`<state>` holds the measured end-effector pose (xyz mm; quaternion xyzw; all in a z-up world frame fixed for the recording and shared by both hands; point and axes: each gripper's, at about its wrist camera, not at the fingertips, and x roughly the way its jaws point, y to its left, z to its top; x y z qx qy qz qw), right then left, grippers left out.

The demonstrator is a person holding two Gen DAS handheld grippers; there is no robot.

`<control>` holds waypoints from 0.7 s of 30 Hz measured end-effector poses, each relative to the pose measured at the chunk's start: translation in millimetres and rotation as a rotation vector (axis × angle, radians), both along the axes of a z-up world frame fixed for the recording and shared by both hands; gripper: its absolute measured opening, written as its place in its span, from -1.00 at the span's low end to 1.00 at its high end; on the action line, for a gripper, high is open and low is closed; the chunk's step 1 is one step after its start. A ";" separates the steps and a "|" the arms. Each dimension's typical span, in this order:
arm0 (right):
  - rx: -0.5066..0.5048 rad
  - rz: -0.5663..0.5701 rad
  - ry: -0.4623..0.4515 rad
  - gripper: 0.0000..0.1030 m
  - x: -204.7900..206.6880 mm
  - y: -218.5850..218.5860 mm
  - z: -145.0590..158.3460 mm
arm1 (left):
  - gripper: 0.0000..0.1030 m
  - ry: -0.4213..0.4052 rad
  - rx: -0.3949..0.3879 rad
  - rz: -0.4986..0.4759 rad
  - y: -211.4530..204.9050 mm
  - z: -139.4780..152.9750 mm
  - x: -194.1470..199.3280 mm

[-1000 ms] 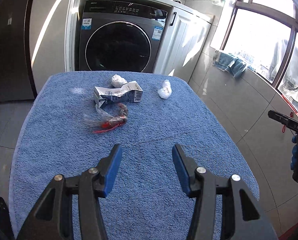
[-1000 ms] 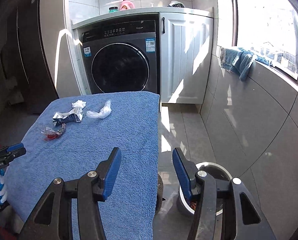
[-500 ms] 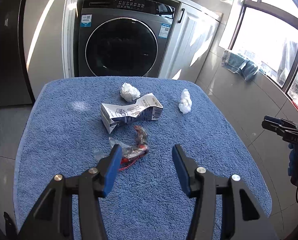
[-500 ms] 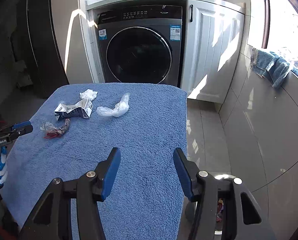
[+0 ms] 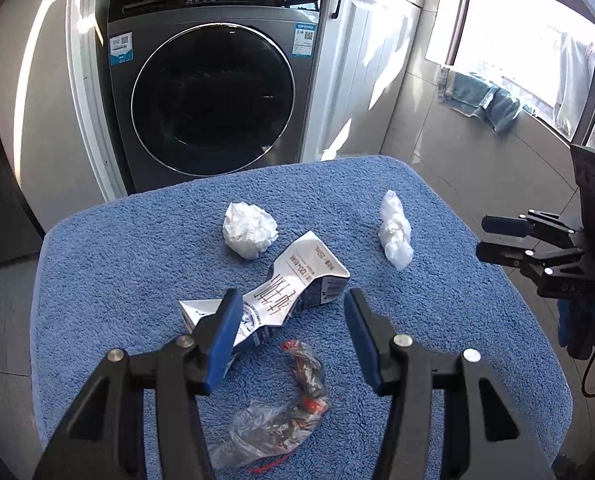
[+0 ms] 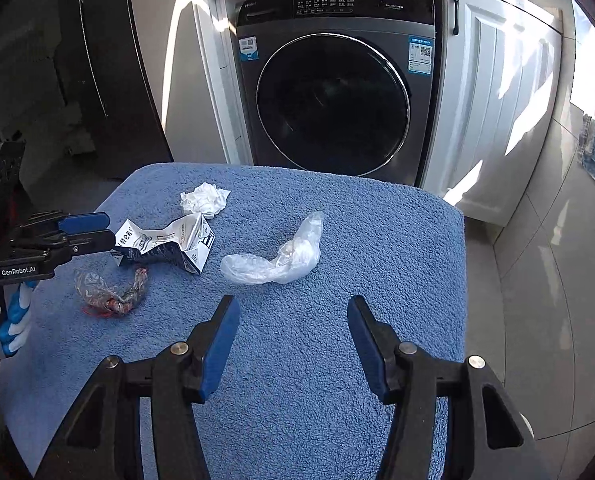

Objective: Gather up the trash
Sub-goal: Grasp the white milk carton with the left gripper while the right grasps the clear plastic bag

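Observation:
Trash lies on a blue towel-covered table (image 5: pixel 109 280). A crushed white carton (image 5: pixel 297 280) (image 6: pixel 165 242) sits in the middle. Behind it is a crumpled paper ball (image 5: pixel 249 232) (image 6: pixel 205 198), and to its right a white plastic bag (image 5: pixel 395 236) (image 6: pixel 281 260). A clear wrapper with red bits (image 5: pixel 285 412) (image 6: pixel 109 290) lies nearest. My left gripper (image 5: pixel 291 300) (image 6: pixel 107 230) hovers at the carton's near end, its jaws opening and gripping nothing. My right gripper (image 6: pixel 291 304) (image 5: pixel 482 238) stands open over bare towel just short of the plastic bag.
A dark front-loading washing machine (image 5: pixel 213 92) (image 6: pixel 333 104) stands behind the table, with white cabinet doors (image 6: pixel 497 92) to its right. Tiled floor (image 6: pixel 545 280) runs along the table's right edge. A blue cloth (image 5: pixel 485 100) hangs at the window ledge.
Both grippers have moved forward over the table toward the trash. The left one now reaches the carton, with the wrapper beneath it. The right one has swung left, from beside the table to over the towel.

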<state>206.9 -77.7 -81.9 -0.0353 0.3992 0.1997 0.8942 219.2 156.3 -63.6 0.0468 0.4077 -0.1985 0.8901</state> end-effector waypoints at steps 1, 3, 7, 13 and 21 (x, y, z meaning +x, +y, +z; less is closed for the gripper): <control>0.009 0.004 0.004 0.04 5.6 2.2 -2.5 | 0.08 0.000 0.028 -0.023 -5.9 -2.2 4.4; 0.029 0.005 0.017 0.04 16.3 4.7 -7.6 | 0.10 0.017 0.080 -0.071 -17.9 -10.3 14.2; 0.077 -0.012 0.049 0.06 37.9 6.9 -17.0 | 0.10 0.045 0.144 -0.069 -25.3 -28.4 34.3; 0.112 -0.047 0.091 0.11 68.7 13.2 -32.0 | 0.10 0.099 0.207 -0.077 -30.1 -49.1 55.3; 0.162 -0.116 0.173 -0.15 95.1 7.3 -64.1 | -0.19 0.107 0.300 -0.131 -51.7 -65.6 58.3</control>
